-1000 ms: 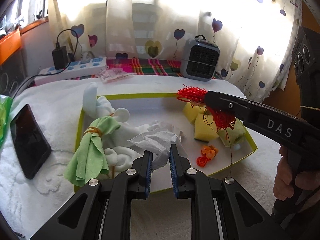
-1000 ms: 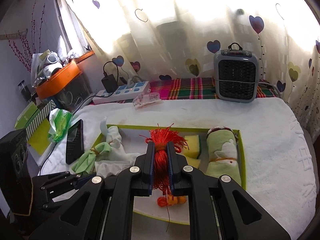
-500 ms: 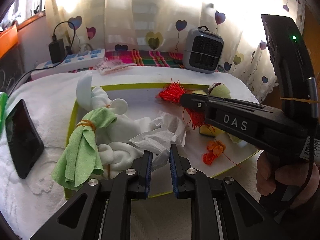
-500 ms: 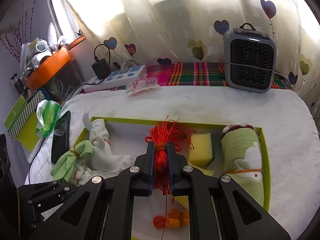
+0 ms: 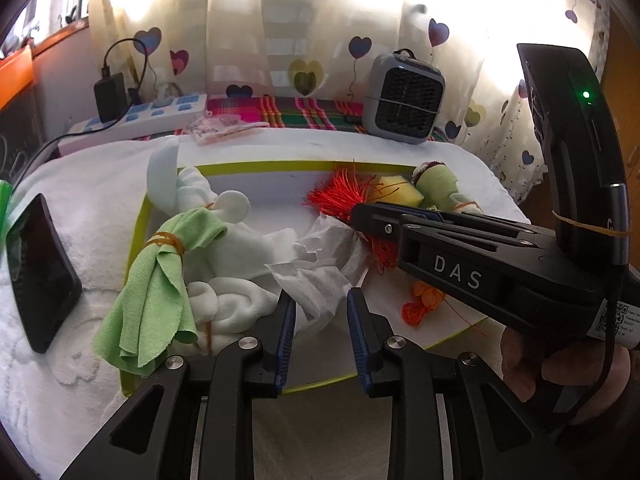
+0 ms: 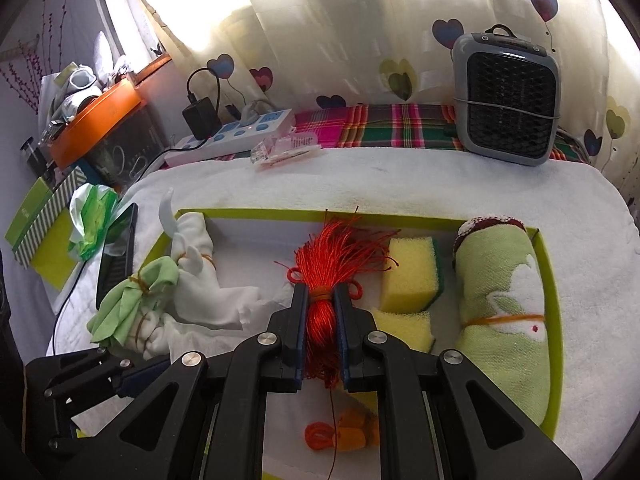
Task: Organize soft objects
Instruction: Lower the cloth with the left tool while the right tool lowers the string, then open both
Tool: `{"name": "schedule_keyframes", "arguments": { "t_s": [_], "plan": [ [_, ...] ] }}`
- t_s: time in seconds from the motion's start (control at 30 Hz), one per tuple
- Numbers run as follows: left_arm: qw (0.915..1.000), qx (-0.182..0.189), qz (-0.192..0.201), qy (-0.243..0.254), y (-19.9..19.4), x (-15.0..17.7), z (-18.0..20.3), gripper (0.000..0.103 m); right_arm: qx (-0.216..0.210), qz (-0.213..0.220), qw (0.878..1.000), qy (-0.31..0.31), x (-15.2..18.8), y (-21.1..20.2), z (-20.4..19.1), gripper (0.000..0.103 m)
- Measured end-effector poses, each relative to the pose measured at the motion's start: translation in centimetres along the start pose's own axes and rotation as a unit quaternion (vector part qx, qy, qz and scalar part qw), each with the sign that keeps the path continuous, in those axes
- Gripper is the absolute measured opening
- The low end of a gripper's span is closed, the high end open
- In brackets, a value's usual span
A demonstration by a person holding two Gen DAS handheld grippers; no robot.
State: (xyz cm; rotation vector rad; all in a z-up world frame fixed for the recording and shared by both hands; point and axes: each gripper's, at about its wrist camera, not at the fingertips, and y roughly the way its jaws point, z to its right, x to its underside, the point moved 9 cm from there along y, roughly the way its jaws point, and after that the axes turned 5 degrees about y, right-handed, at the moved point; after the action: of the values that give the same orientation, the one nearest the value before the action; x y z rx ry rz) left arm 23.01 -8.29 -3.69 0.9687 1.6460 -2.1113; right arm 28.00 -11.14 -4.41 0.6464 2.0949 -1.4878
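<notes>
Red silky tassel [image 6: 320,312] sits clamped in right tool [image 6: 320,308], over green-rimmed white tray [image 6: 554,300]. Left tool [image 5: 320,320] opening, pads apart w/ crumpled white tissue [image 5: 316,276] between, at tray's near-left.

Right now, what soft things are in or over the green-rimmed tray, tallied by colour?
Green: 2, the tied green cloth and the rolled green towel.
White: 2, the white cloth bundle and the crumpled tissue.
Yellow: 2 sponges.
Red: 1, the red tassel, held by the right gripper.
Orange: 1, a small tassel.
Total: 8.
</notes>
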Motion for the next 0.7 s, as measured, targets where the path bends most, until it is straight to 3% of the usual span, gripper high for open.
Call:
{"name": "schedule_keyframes", "arguments": {
  "t_s": [0.2, 0.33, 0.7],
  "plan": [
    [1.0, 0.002, 0.005, -0.001, -0.5, 0.0, 0.3, 0.034, 0.002, 0.01, 1.0, 0.0, 0.3, -1.0, -0.1, 0.019],
    [1.0, 0.002, 0.007, 0.004, -1.0, 0.1, 0.7, 0.043, 0.0, 0.018, 1.0, -0.003, 0.6, -1.8, -0.4, 0.033],
    [0.9997, -0.015, 0.018, 0.002, -3.2, 0.9, 0.9, 0.046, 0.006, 0.042, 0.999, 0.001, 1.7, -5.1, -0.5, 0.033]
  ]
}}
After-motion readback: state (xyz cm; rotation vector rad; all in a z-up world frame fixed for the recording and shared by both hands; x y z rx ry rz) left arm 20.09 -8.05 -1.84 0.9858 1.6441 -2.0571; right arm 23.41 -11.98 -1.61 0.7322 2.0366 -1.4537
